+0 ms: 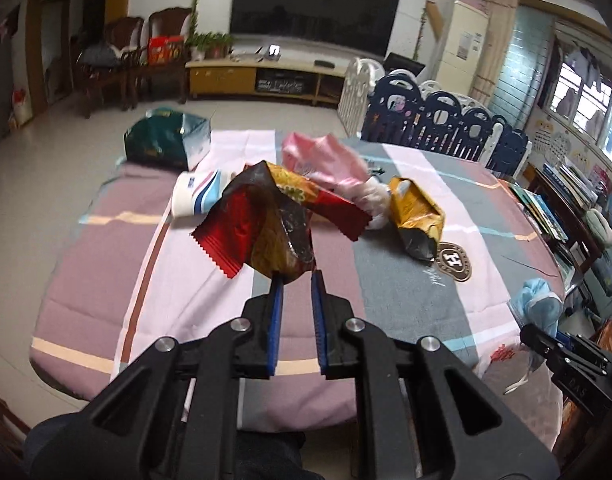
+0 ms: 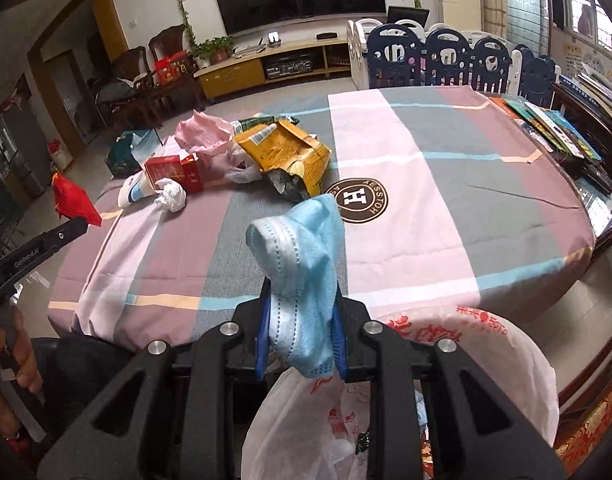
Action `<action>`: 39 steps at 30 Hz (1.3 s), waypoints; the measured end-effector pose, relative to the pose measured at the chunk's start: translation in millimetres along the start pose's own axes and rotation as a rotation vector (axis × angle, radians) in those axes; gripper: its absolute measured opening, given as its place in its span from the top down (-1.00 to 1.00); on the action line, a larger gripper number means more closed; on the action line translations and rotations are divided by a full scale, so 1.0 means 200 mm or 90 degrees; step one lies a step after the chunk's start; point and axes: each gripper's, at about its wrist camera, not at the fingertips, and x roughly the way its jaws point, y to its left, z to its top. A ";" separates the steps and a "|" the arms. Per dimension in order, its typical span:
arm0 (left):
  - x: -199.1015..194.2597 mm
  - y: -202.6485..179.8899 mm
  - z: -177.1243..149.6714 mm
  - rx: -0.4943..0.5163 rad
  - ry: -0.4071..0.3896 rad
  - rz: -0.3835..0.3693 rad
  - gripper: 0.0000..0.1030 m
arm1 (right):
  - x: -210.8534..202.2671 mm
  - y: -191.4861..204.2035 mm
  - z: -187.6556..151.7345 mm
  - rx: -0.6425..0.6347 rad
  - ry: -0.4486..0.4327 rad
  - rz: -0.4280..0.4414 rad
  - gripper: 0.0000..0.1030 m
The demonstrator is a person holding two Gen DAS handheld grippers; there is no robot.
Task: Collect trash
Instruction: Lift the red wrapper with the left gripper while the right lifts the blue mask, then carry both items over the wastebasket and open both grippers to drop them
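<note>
The left gripper (image 1: pixel 297 276) pinches a red wrapper (image 1: pixel 262 224). The right gripper (image 2: pixel 302 320) squeezes a blue mask (image 2: pixel 302 256) above the near white bag (image 2: pixel 485 360), probably to drop it in.

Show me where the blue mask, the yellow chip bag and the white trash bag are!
blue mask (image 2: pixel 306 264): right wrist view, on its crumpled middle.
yellow chip bag (image 2: pixel 286 152): right wrist view, on its printed face.
white trash bag (image 2: pixel 505 356): right wrist view, on its right wall.
</note>
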 end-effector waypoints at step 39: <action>-0.07 -0.94 -0.55 0.217 0.261 -0.472 0.48 | -0.47 -0.86 -0.42 0.303 -0.038 -0.146 -0.33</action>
